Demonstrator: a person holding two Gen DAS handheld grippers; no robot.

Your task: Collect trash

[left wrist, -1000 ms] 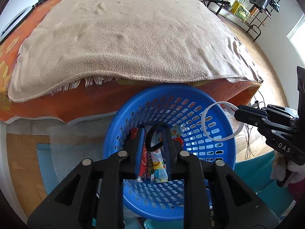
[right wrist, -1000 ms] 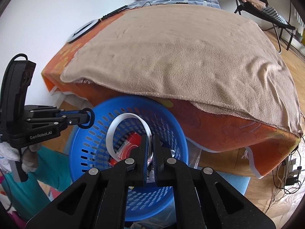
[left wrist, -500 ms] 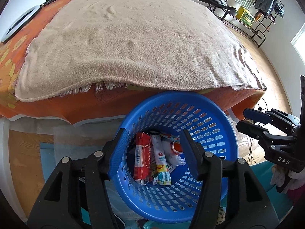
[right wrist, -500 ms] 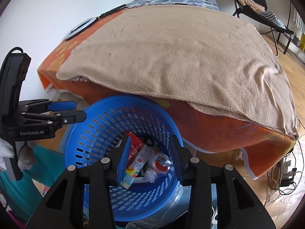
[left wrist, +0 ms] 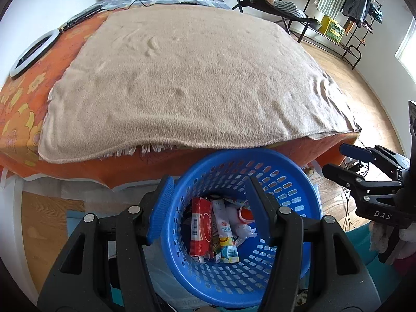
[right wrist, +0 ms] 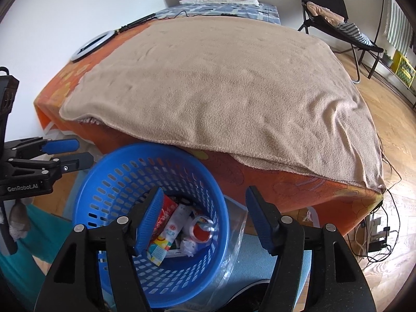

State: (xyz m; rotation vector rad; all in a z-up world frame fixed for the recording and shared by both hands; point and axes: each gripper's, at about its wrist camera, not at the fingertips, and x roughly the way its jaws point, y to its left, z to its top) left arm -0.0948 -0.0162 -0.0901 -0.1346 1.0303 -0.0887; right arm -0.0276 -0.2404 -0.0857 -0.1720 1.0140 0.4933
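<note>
A blue perforated basket (left wrist: 299,166) (right wrist: 109,156) stands on the floor against the bed. Inside it lie a red packet (left wrist: 200,230), a white and yellow sachet (left wrist: 225,236), crumpled paper and a red-capped piece with a white band (right wrist: 205,227). My left gripper (left wrist: 209,182) (right wrist: 83,151) hovers open over the basket's left side with nothing between its fingers. My right gripper (right wrist: 205,189) (left wrist: 335,159) hangs over the basket's right side; its jaws are opening and nothing is between them.
The bed carries a beige blanket (left wrist: 195,78) over an orange sheet (right wrist: 299,189), with a ring light (left wrist: 33,52) near the wall. A clear plastic bag (right wrist: 234,234) lies beside the basket. Cables (right wrist: 377,236) trail on the wooden floor at right. A black folding chair (right wrist: 332,26) stands behind.
The left gripper let go of a black ring and the right gripper of a white band; both jaws spread apart. The left gripper rose a little, so more of the bed shows.
</note>
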